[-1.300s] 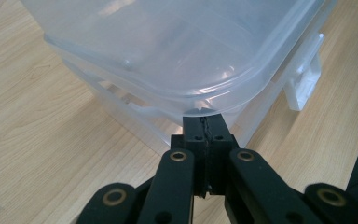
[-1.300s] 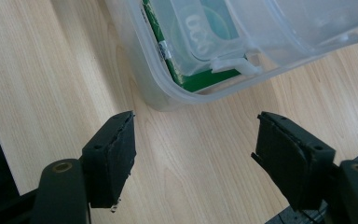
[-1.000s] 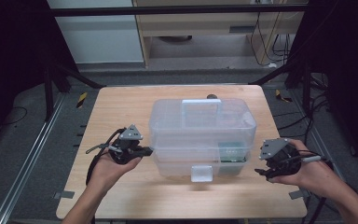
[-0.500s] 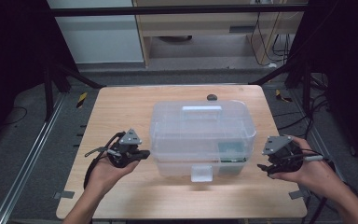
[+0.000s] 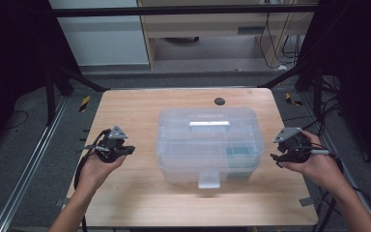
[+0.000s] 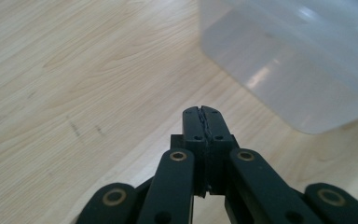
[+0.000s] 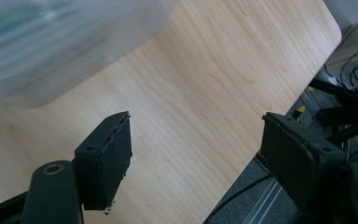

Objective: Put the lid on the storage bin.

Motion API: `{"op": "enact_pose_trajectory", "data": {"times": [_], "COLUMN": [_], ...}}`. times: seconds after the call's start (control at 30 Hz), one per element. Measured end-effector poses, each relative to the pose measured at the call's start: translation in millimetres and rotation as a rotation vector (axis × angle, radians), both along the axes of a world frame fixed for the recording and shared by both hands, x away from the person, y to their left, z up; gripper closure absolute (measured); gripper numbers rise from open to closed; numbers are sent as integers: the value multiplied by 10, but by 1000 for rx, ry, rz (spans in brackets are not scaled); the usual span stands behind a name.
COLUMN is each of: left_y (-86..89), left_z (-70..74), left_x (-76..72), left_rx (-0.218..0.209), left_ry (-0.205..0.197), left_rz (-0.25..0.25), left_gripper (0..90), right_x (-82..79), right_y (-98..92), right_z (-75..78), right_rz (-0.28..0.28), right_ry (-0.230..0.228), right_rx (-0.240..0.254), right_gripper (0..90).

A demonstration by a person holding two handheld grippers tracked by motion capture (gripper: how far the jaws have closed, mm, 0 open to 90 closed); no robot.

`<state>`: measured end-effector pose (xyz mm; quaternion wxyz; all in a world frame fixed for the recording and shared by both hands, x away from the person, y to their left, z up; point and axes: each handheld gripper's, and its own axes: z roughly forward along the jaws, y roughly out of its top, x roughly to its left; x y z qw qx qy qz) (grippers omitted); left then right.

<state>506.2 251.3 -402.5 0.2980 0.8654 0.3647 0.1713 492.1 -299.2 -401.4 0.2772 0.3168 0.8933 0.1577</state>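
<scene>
Clear lidded storage box point(image 5: 207, 142) sits mid-table, contents blurred, greenish item inside unreadable. Light wood table point(image 5: 135, 111); dark floor, cables, cabinet beyond. Left gripper point(image 5: 125, 150), jaws pressed together, empty, left of box. Right gripper point(image 5: 275, 157), jaws apart, empty, near table's right edge.

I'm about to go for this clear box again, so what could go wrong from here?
The left tongs are shut and apart from the clear plastic box; pushing in like that may shove it rather than grip it.
The right tongs hang open near the table edge, apart from the box; a hasty reach may clip its smooth wall and skid it.
</scene>
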Motion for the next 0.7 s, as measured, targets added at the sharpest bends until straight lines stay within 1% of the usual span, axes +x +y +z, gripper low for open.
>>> {"op": "enact_pose_trajectory", "data": {"times": [0.1, 0.17, 0.2, 0.23, 0.3, 0.37, 0.4, 0.43, 0.47, 0.5, 0.53, 0.57, 0.6, 0.63, 0.67, 0.7], "left_y": [57, 83, 92, 97, 110, 137, 147, 162, 171, 188, 197, 205, 207, 210, 212, 213], "left_z": [-91, -154, -195, -220, -284, -355, -378, -412, -432, -467, -488, -531, -556, -602, -639, -678], "left_x": [115, 187, 229, 254, 321, 393, 415, 450, 470, 500, 514, 540, 554, 572, 584, 594], "left_rx": [10, 18, 25, 28, 41, 28, 29, 34, 33, 25, 24, 27, 31, 34, 30, 21], "left_ry": [9, 18, 15, 13, 9, -5, -13, -24, -32, -48, -57, -70, -77, -87, -86, -84], "left_rz": [28, 42, 53, 61, 77, 106, 116, 133, 141, 154, 167, 187, 194, 205, 216, 230], "left_gripper": [897, 897, 897, 897, 897, 889, 880, 863, 828, 801, 749, 694, 615, 573, 506, 457], "right_x": [122, 223, 255, 309, 385, 463, 504, 526, 562, 579, 604, 618, 638, 648, 663, 669], "right_y": [-48, -82, -93, -108, -134, -165, -182, -191, -203, -207, -212, -216, -219, -220, -224, -219], "right_z": [-66, -135, -157, -203, -271, -348, -398, -428, -483, -516, -572, -604, -661, -693, -749, -789], "right_rz": [-46, -85, -99, -125, -159, -201, -227, -242, -264, -275, -296, -305, -321, -333, -349, -356], "right_ry": [3, 0, 1, 1, -11, -19, -28, -30, -38, -41, -39, -41, -41, -42, -44, -43], "right_rx": [18, 45, 51, 66, 85, 127, 155, 169, 193, 206, 229, 240, 259, 270, 285, 294], "right_gripper": [254, 251, 249, 249, 248, 249, 248, 247, 244, 239, 236, 235, 232, 232, 228, 226]}}
